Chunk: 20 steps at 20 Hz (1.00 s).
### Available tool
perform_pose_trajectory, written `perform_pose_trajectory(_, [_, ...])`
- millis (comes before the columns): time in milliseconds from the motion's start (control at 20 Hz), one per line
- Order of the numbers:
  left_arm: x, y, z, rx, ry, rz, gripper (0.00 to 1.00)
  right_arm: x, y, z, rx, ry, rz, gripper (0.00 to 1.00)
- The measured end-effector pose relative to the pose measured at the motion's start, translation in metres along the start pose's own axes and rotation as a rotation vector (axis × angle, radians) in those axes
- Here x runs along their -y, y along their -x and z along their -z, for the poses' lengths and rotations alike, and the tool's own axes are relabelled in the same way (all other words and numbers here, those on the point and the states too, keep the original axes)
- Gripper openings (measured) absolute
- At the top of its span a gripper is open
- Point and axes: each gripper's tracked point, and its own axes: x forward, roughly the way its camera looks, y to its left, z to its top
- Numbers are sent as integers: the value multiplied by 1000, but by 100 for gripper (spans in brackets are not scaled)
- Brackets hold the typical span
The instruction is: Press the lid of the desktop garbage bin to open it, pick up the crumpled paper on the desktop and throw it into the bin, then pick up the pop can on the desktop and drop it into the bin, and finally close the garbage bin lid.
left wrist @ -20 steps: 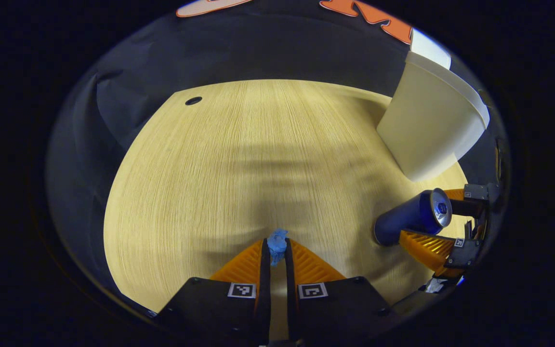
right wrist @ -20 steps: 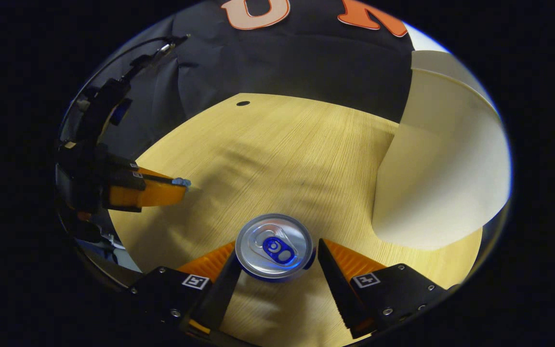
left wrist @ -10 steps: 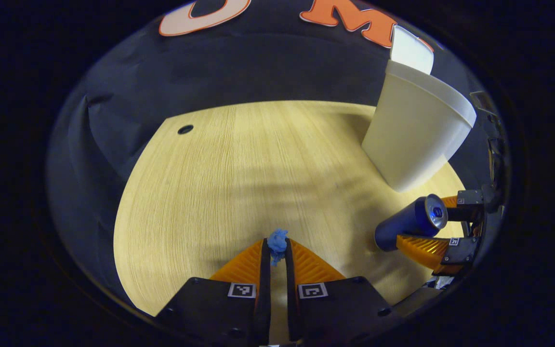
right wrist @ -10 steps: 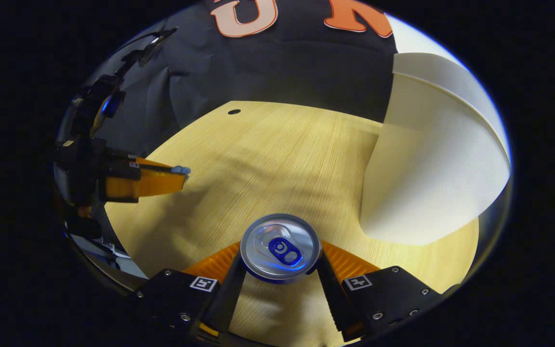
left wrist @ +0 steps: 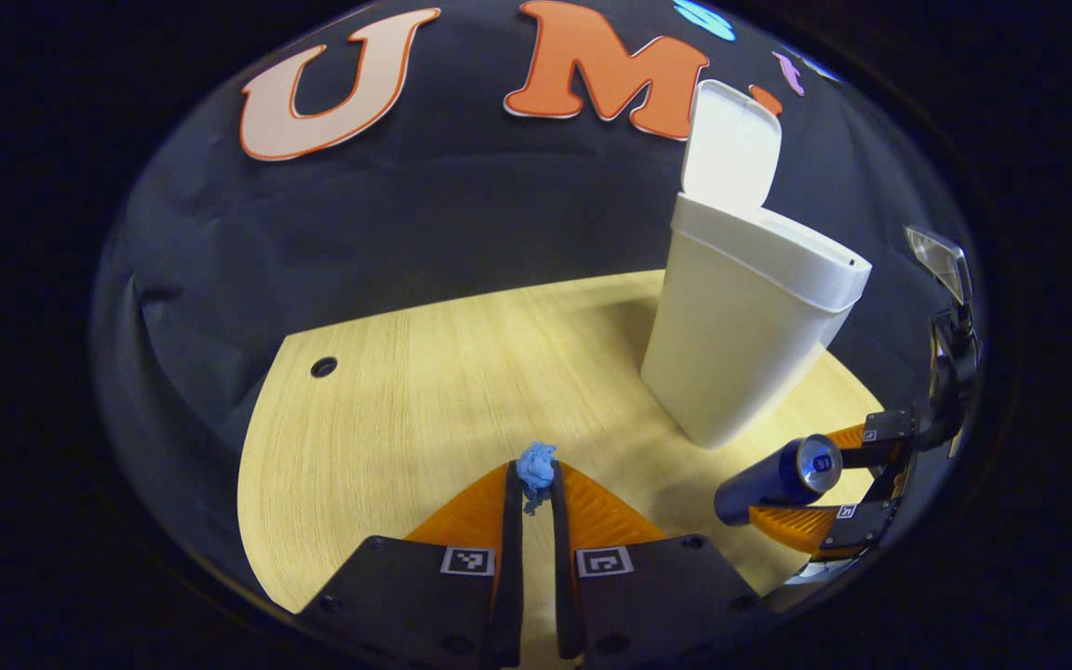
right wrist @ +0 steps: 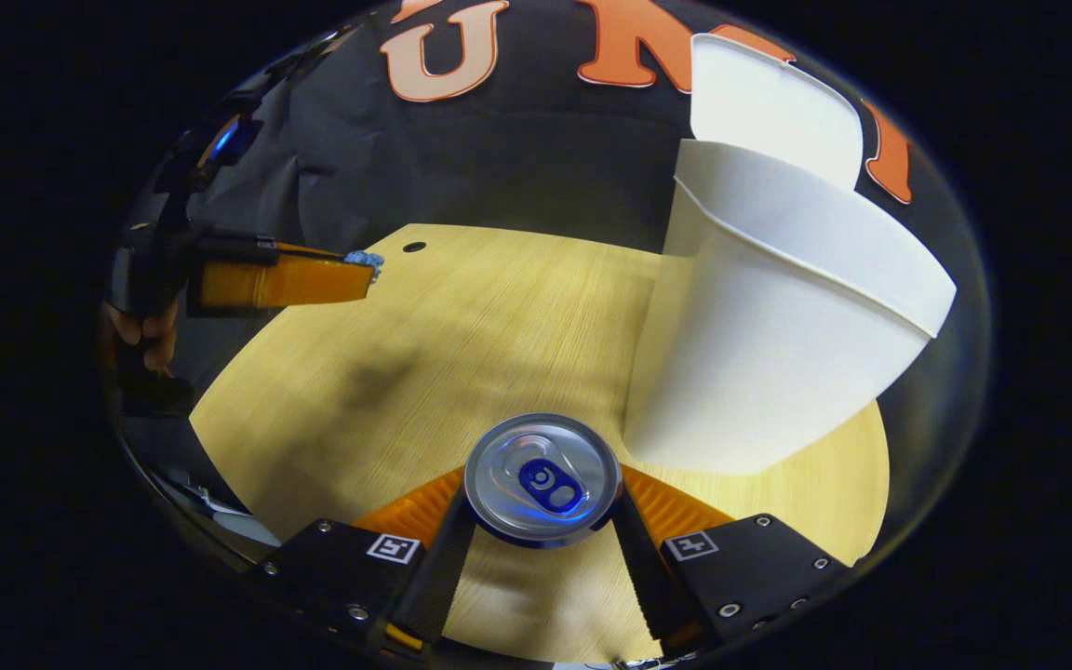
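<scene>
A small blue crumpled paper [left wrist: 535,467] is pinched at the tips of my left gripper [left wrist: 536,476], held up over the wooden desktop [left wrist: 424,400]. The white bin [left wrist: 741,335] stands at the right with its lid [left wrist: 730,147] flipped up. My right gripper [right wrist: 542,507] is shut on a blue pop can [right wrist: 542,478], whose silver top faces the camera; in the left gripper view the pop can [left wrist: 773,476] is raised low at the right, close to the bin's base. In the right gripper view the bin [right wrist: 769,344] is just right of the can and the left gripper [right wrist: 370,270] holds the paper [right wrist: 363,260] at upper left.
A round cable hole [left wrist: 323,367] lies in the desktop near its far left corner. The black cloth wall closes the back. A hand [right wrist: 150,335] holds the left gripper at the left edge of the right gripper view.
Both grippers have risen and tilted up, so the bin's open top and lid have come into sight. The right gripper closed on the can between one second and half a second ago.
</scene>
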Motion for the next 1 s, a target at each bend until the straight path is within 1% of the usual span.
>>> perform_pose_trajectory(50, [-4, -5, -3, 20, -5, 12, 18, 3, 3, 0, 5, -2, 7, 80])
perform_pose_trajectory(150, [8, -4, -26, 68, -17, 17, 18, 9, 11, 3, 10, -7, 26, 81])
perform_pose_trajectory(350, [51, -5, -67, 147, -47, 36, 18, 20, 23, 12, 12, -26, 45, 81])
perform_pose_trajectory(450, [74, 1, -90, 193, -48, 48, 18, 28, 29, 16, 12, -37, 56, 81])
perform_pose_trajectory(550, [88, 9, -108, 241, -52, 62, 18, 36, 36, 20, 19, -50, 67, 81])
perform_pose_trajectory(650, [96, 11, -114, 281, -58, 82, 18, 44, 43, 23, 26, -64, 76, 81])
perform_pose_trajectory(800, [121, 10, -140, 329, -51, 133, 18, 54, 54, 29, 27, -83, 93, 81])
perform_pose_trajectory(1000, [141, 7, -152, 378, -57, 175, 18, 68, 70, 31, 46, -96, 114, 81])
